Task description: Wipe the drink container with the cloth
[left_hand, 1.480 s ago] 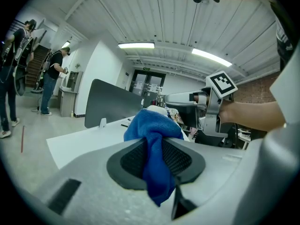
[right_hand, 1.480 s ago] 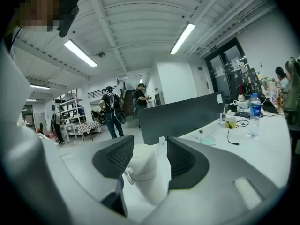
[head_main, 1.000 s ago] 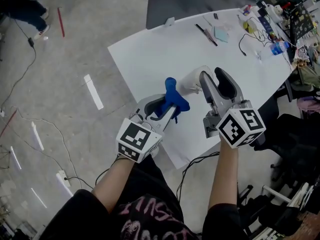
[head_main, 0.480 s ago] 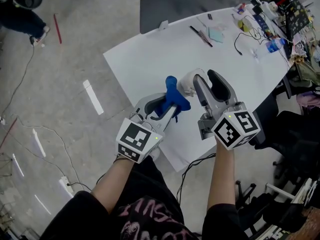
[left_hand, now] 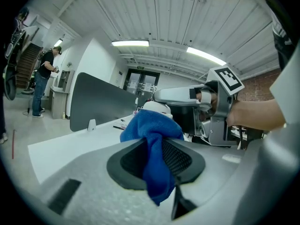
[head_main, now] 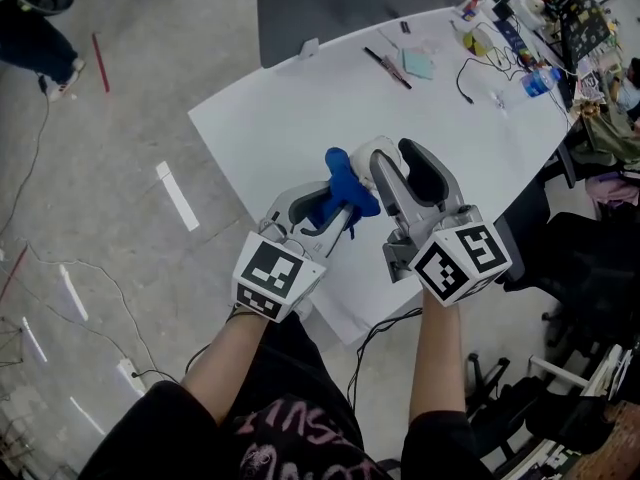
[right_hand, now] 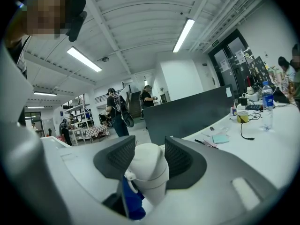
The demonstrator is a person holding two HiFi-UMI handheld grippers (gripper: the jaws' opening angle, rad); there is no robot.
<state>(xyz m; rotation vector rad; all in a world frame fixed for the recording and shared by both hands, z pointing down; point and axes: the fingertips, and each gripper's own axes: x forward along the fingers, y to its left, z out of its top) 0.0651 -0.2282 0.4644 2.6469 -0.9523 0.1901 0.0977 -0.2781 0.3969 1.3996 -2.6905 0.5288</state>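
Observation:
A white lidded drink container (head_main: 372, 155) is off the white table (head_main: 270, 118), between the jaws of my right gripper (head_main: 396, 160). In the right gripper view both pads press on the container's (right_hand: 148, 168) sides; the jaws have just been closing on it. My left gripper (head_main: 336, 196) is shut on a blue cloth (head_main: 346, 182), which bunches up out of the jaws. In the left gripper view the cloth (left_hand: 155, 142) rises in front of the container (left_hand: 157, 107). The cloth (right_hand: 131, 201) lies against the container's lower left side.
The table's far right end holds pens (head_main: 387, 69), a pale blue notepad (head_main: 418, 64), a black cable (head_main: 473, 74) and a water bottle (head_main: 538, 80). A dark panel (head_main: 340, 3) stands behind the table. Cables trail on the floor (head_main: 60, 268). People stand in the background (right_hand: 115, 114).
My left gripper has carried the blue cloth right, up against the drink container. The right gripper has stayed where it was, with the container between its jaws.

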